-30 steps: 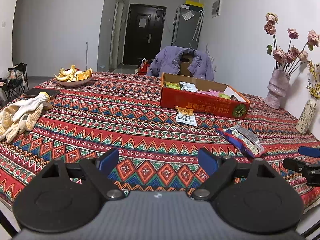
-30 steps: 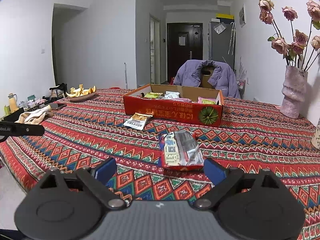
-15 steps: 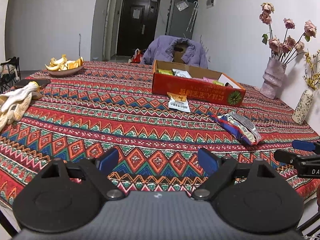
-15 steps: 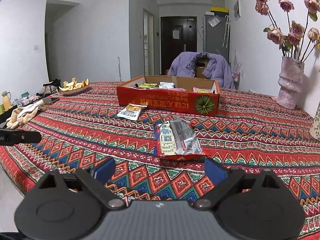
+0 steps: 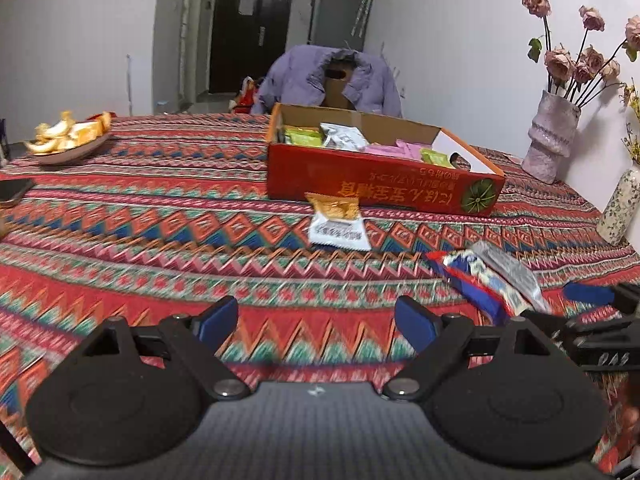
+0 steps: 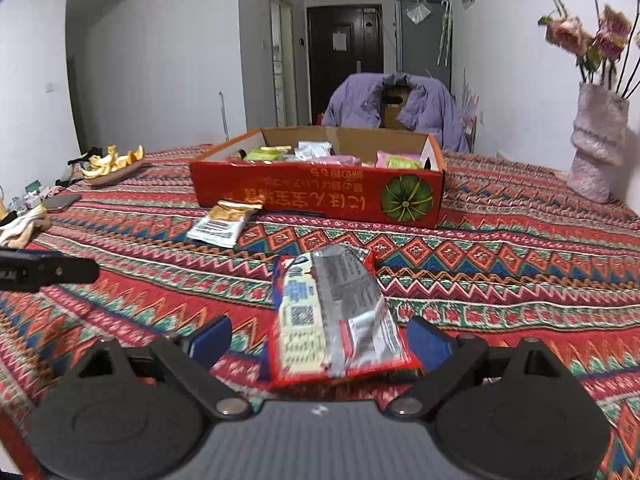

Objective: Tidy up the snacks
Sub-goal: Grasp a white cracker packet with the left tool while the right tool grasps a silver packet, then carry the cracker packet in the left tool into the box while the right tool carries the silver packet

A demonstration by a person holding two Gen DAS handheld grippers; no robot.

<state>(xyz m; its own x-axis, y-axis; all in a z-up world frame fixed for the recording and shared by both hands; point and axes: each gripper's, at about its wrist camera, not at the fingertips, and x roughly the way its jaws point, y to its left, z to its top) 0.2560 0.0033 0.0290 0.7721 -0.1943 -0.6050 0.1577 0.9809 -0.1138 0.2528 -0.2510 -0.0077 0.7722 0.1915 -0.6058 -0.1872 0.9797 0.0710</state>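
A red cardboard box holding several snack packets stands mid-table. A gold-and-white packet lies flat in front of it. A red, blue and silver snack bag lies on the cloth between the open fingers of my right gripper, untouched as far as I can see. My left gripper is open and empty above the cloth, short of the gold packet. The right gripper's tip shows at the right edge of the left wrist view.
A patterned tablecloth covers the table. A plate of orange peels, a phone and white gloves lie at the left. Flower vases stand at the right. A chair with a purple jacket is behind.
Both grippers have moved forward over the table. The snack bag now sits between the right fingers, and the box and gold packet are closer to the left gripper.
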